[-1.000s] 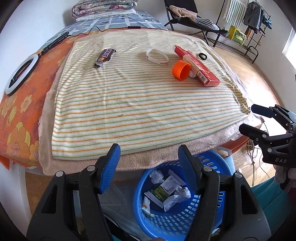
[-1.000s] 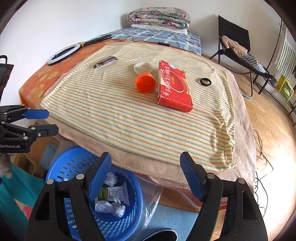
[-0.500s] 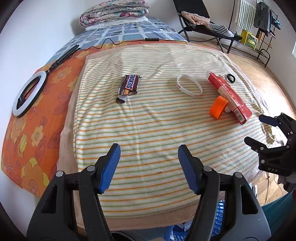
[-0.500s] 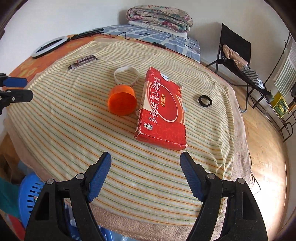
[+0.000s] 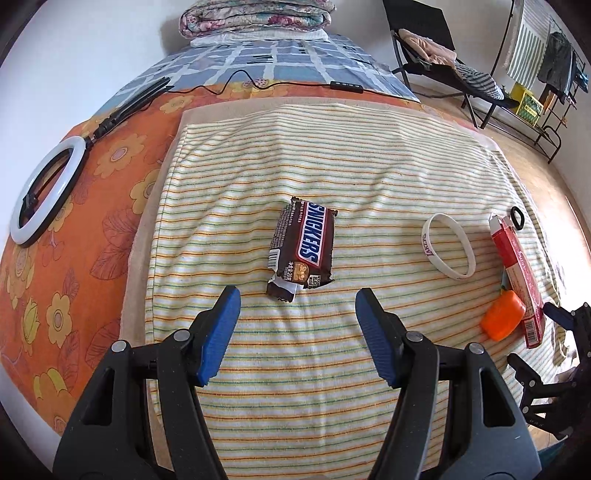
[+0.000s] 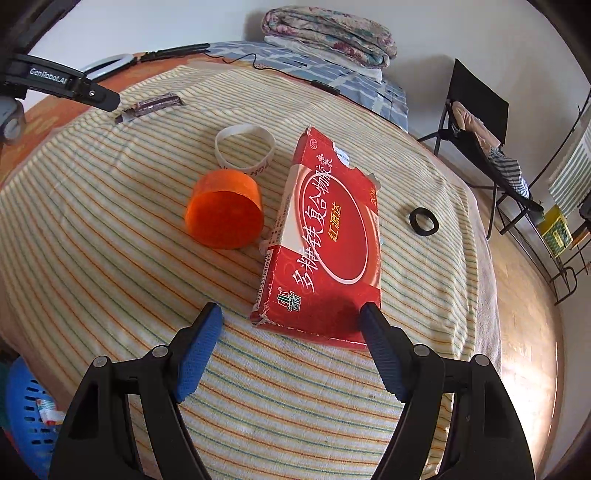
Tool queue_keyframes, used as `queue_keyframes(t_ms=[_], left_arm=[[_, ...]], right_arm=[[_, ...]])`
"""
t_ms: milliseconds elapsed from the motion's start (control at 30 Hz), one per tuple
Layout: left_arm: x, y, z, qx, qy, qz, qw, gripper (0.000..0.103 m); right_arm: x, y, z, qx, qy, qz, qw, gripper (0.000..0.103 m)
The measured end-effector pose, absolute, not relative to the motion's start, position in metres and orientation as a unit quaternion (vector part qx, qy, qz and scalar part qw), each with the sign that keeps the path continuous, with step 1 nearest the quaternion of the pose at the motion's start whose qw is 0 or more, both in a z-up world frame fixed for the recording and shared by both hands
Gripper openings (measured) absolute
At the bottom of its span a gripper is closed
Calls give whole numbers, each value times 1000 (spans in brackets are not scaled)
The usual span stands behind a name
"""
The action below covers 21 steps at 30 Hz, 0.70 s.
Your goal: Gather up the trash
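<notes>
A brown Snickers wrapper (image 5: 303, 247) lies on the striped cloth (image 5: 295, 369), just ahead of my open, empty left gripper (image 5: 295, 299). It also shows far off in the right wrist view (image 6: 149, 107). A torn red box (image 6: 325, 240) lies directly in front of my open, empty right gripper (image 6: 290, 314); its near edge sits between the fingertips. It also shows in the left wrist view (image 5: 517, 273). An orange cup (image 6: 223, 212) lies on its side left of the box.
A white wristband (image 6: 244, 149) and a black ring (image 6: 424, 220) lie on the cloth. A blue basket (image 6: 26, 417) with trash stands below the bed's front edge. A ring light (image 5: 40, 188), cable, folded blankets (image 5: 255, 16) and a chair (image 6: 476, 122) are farther off.
Both grippers moved from above the blue basket forward over the bed. The left closed in on the Snickers wrapper, the right on the red box. Both stayed open.
</notes>
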<state>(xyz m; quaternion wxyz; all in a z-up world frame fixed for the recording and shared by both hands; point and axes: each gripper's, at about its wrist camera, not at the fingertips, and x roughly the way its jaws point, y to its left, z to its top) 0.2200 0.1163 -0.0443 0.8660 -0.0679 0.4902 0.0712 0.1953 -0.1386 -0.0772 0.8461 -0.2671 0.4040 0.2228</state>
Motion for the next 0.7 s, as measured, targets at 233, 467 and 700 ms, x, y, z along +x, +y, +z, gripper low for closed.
queue_keyframes(t_ms=[233,467,700], left_arm=[[243,130,-61,-86,503,77,857,67],[252,128,-72,-84,511,70,852,54],[254,124,-74,-76,511,67,853,54]], right_arm=[[208,-152,-70,-234,413,227,850,76],[239,-192,-54,-92,453,240,853,72],[243,-194,-47,-73,461,256,847,66]])
